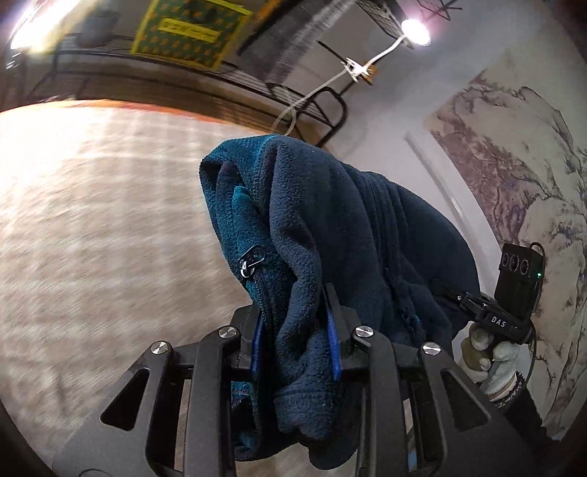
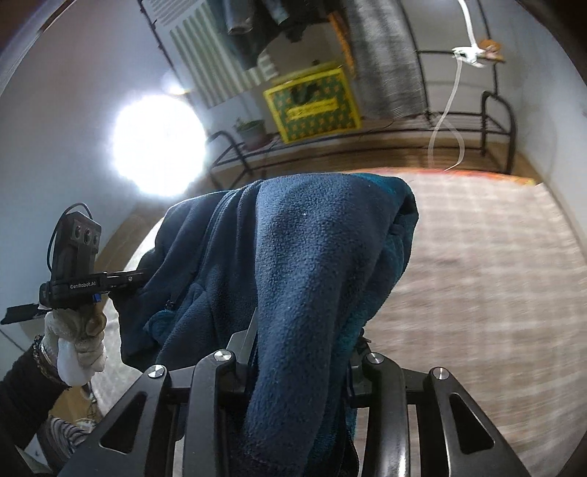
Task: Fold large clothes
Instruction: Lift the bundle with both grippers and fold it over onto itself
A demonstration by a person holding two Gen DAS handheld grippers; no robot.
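One dark blue fleece jacket point(image 1: 330, 235) filled the middle of both wrist views, lifted off the surface and hanging in bunched folds between the two tools. In the left wrist view the left gripper point(image 1: 295, 330) was clenched on a thick gather of the fleece at the lower centre of the frame, its blue-padded fingers point(image 1: 334, 341) pressed against the cloth from either side, and a small metal zipper pull point(image 1: 250, 261) dangled at the left edge of the fabric, just above them. At the right edge of that same view the right gripper point(image 1: 455, 295) bit into another part of the jacket, with a white-gloved hand point(image 1: 491, 361) wrapped around its handle below. In the right wrist view the jacket point(image 2: 312, 257) draped straight over the right gripper point(image 2: 301, 341) at the lower centre; its fingers were mostly buried under the cloth but closed around it. At the left of that frame the left gripper point(image 2: 141, 273) held the far fold, carried by the other gloved hand point(image 2: 79, 341). Behind the jacket a pale checked bed cover point(image 1: 91, 220) spread across the left of the left view, blurred. Further back, along the top of the frames, stood a black metal rack point(image 2: 458, 128) with a yellow and green patterned box point(image 2: 312, 106) on it, and a bright lamp point(image 1: 414, 32) glared at the upper right of the left view.
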